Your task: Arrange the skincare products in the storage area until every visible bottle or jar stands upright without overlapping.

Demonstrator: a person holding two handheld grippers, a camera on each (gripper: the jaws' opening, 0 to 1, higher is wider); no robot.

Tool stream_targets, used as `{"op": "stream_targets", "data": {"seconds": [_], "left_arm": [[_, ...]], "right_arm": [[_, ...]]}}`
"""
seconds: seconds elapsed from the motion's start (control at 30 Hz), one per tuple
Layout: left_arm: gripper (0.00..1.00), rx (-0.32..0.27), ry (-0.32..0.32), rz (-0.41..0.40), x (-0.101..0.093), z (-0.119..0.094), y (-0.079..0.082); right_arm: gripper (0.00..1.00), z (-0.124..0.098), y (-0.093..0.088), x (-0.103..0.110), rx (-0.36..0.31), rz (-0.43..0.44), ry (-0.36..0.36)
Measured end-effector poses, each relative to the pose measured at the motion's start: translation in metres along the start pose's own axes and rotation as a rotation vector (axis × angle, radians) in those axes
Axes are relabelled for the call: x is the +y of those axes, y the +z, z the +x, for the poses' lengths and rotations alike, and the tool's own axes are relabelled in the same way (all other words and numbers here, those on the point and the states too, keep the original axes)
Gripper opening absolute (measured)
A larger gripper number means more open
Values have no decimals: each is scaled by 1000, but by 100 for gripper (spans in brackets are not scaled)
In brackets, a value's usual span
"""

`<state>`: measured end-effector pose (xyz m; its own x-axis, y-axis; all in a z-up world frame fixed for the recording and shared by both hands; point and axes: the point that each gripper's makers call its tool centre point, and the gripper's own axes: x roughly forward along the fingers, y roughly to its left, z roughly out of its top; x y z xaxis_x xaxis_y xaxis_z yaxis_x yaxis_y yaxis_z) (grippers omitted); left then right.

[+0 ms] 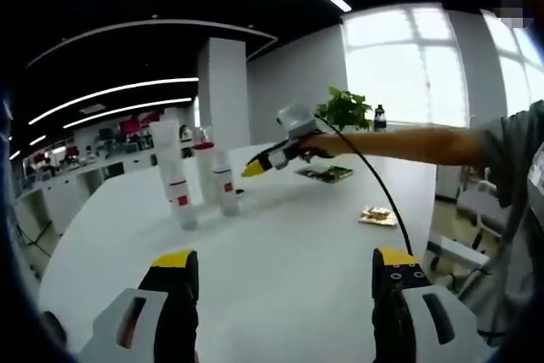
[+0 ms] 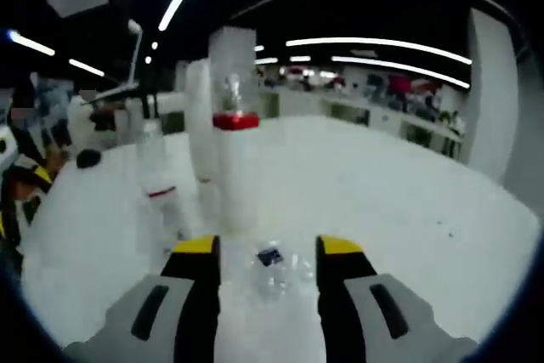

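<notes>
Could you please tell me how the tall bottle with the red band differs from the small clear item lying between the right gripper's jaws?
The tall bottle stands upright on the white table, while the small clear item lies low on the surface. The tall bottle is much taller than the small clear item. The tall bottle carries a red band; the small clear item shows a dark label patch instead. Both look translucent and rest on the same table.
</notes>
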<state>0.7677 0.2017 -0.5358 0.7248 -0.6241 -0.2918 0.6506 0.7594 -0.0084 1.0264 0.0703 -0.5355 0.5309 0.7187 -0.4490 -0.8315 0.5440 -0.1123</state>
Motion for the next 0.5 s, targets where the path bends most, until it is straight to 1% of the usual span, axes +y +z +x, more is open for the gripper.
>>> {"op": "stream_targets", "data": {"seconds": [0.03,0.07,0.1,0.13,0.17,0.2,0.23,0.27,0.3,0.33,0.37,0.4,0.47,0.5], "left_arm": [[86,1,-2,0,-1,1,0],[86,3,-5,-1,-2,2,-1],[86,6,-9,-3,-3,3,-2],[86,7,-14,-3,-5,4,-2],[86,7,-21,-3,-7,4,-3],[86,7,-25,-4,-8,4,-3],[86,8,-30,-3,-10,4,-4],[86,9,-33,-2,-10,4,-4],[86,10,-35,-1,-11,3,-4],[86,9,-36,0,-11,3,-4],[86,7,-34,-1,-10,2,-4],[86,2,-33,-5,-9,1,-3],[86,-2,-33,-12,-7,-2,-2],[86,-5,-30,-13,-7,-3,-1]], "right_arm": [[45,-6,-6,11,46,-27,59],[48,-15,-18,30,122,-80,153],[55,-26,-35,39,230,-104,170],[60,-33,-43,44,296,-129,189],[64,-44,-51,55,348,-156,228],[68,-50,-52,62,350,-155,248],[69,-60,-52,74,352,-168,279],[69,-62,-52,77,354,-175,284],[67,-77,-54,89,379,-217,313],[65,-84,-56,95,402,-230,320],[62,-96,-59,105,438,-256,350],[59,-104,-61,114,457,-274,374],[60,-118,-66,131,501,-299,421],[63,-127,-72,143,539,-301,450]]}}
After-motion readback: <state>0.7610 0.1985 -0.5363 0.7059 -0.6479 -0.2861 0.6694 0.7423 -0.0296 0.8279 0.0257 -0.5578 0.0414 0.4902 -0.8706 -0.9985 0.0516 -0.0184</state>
